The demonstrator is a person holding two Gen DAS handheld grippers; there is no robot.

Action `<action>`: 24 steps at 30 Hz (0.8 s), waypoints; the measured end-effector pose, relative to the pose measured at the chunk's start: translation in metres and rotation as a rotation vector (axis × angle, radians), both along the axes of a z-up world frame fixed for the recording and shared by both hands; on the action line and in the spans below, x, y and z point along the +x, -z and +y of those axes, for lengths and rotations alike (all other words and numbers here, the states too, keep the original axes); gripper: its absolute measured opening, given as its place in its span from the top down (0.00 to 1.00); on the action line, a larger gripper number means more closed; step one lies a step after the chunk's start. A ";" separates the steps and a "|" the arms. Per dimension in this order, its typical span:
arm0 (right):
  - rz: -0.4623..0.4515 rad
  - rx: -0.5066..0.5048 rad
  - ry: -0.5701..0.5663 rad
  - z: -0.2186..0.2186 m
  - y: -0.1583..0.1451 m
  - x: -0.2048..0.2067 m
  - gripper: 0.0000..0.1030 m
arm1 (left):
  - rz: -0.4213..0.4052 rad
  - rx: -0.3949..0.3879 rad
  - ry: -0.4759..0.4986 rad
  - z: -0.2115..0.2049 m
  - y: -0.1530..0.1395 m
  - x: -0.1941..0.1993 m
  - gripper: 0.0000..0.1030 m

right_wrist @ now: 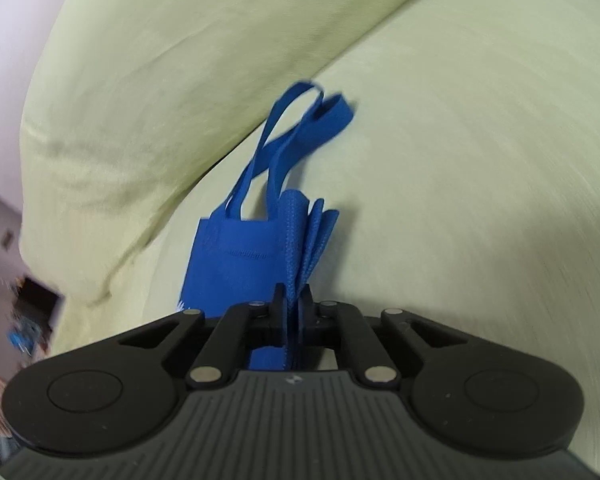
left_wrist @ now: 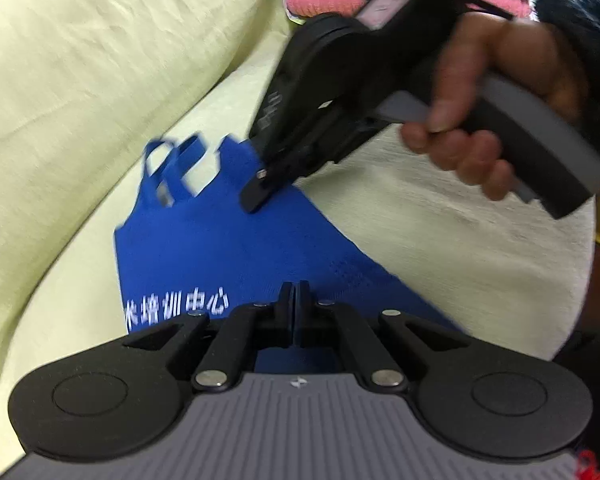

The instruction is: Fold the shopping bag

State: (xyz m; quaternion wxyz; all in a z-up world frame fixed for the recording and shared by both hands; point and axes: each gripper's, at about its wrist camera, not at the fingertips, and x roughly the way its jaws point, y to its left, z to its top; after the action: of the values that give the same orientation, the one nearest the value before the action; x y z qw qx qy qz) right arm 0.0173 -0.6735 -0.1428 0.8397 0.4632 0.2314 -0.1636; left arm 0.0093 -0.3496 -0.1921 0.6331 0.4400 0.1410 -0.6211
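Left gripper point(left_wrist: 296, 296) jaws closed tight, blue fabric of the shopping bag point(left_wrist: 220, 252) pinched between them at its near edge. Right gripper point(right_wrist: 294, 300) jaws clamped on a bunched, layered edge of the same bag; in the left view its tips sit on the bag's far corner, a hand point(left_wrist: 488, 120) around its grip. Bag spreads ahead of the left gripper, handles point(right_wrist: 296, 132) pointing away, white print near the jaws. Underneath and beyond: pale green sofa point(right_wrist: 440, 180), seat and back cushion.
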 end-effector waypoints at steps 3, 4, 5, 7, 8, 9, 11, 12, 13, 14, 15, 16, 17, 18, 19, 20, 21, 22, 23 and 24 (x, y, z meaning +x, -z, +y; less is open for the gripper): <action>0.026 -0.083 -0.043 -0.017 -0.009 0.031 0.97 | -0.046 -0.001 -0.002 -0.017 0.001 0.008 1.00; 0.035 -0.107 -0.052 -0.023 -0.012 0.041 0.97 | -0.056 0.001 -0.003 -0.022 0.001 0.013 1.00; 0.047 -0.134 -0.052 -0.030 -0.016 0.049 0.97 | -0.061 0.006 -0.004 -0.027 0.001 0.018 1.00; 0.071 -0.184 -0.045 -0.049 -0.022 0.067 0.97 | -0.067 0.014 -0.008 -0.034 0.002 0.029 1.00; 0.077 -0.194 -0.041 -0.057 -0.024 0.073 0.97 | -0.069 0.017 -0.009 -0.036 0.003 0.034 1.00; 0.083 -0.202 -0.037 -0.066 -0.027 0.080 0.97 | -0.071 0.020 -0.010 -0.036 0.004 0.038 1.00; 0.112 -0.239 -0.042 -0.078 -0.029 0.094 0.97 | -0.058 0.016 -0.010 -0.032 0.006 0.043 1.00; 0.127 -0.258 -0.045 -0.084 -0.031 0.102 0.97 | -0.048 0.012 -0.013 -0.029 0.007 0.044 1.00; 0.144 -0.264 -0.053 -0.086 -0.029 0.108 0.97 | -0.046 0.008 -0.014 -0.026 0.009 0.044 1.00; 0.161 -0.270 -0.062 -0.088 -0.027 0.114 0.97 | -0.057 0.006 -0.012 -0.023 0.011 0.043 1.00; 0.192 -0.289 -0.073 -0.086 -0.023 0.118 0.95 | -0.074 0.005 -0.009 -0.021 0.014 0.041 1.00; 0.193 -0.301 -0.072 -0.083 -0.022 0.115 0.95 | -0.091 0.003 -0.006 -0.019 0.016 0.039 1.00; 0.192 -0.313 -0.070 -0.081 -0.021 0.112 0.95 | -0.100 0.003 -0.006 -0.019 0.018 0.038 1.00; 0.191 -0.324 -0.068 -0.078 -0.019 0.109 0.91 | -0.103 0.005 -0.008 -0.019 0.019 0.038 1.00; 0.195 -0.315 -0.066 -0.079 -0.022 0.106 0.84 | -0.106 0.006 -0.010 -0.020 0.020 0.038 1.00; 0.199 -0.306 -0.064 -0.080 -0.026 0.103 0.81 | -0.108 0.007 -0.011 -0.020 0.021 0.038 1.00; 0.209 -0.332 -0.062 -0.077 -0.034 0.096 0.76 | -0.109 0.010 -0.012 -0.021 0.022 0.039 1.00; 0.212 -0.386 -0.062 -0.069 -0.043 0.088 0.76 | -0.110 0.011 -0.013 -0.022 0.019 0.040 1.00; 0.200 -0.441 -0.071 -0.056 -0.051 0.074 0.76 | -0.108 0.011 -0.014 -0.023 0.015 0.040 1.00; 0.187 -0.496 -0.081 -0.043 -0.058 0.060 0.76 | -0.107 0.010 -0.017 -0.023 0.016 0.041 1.00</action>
State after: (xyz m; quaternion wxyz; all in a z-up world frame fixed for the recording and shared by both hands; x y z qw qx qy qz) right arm 0.0773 -0.7162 -0.0845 0.9083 0.2166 0.2794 -0.2237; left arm 0.0501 -0.3727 -0.2081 0.6426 0.4746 0.1137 -0.5906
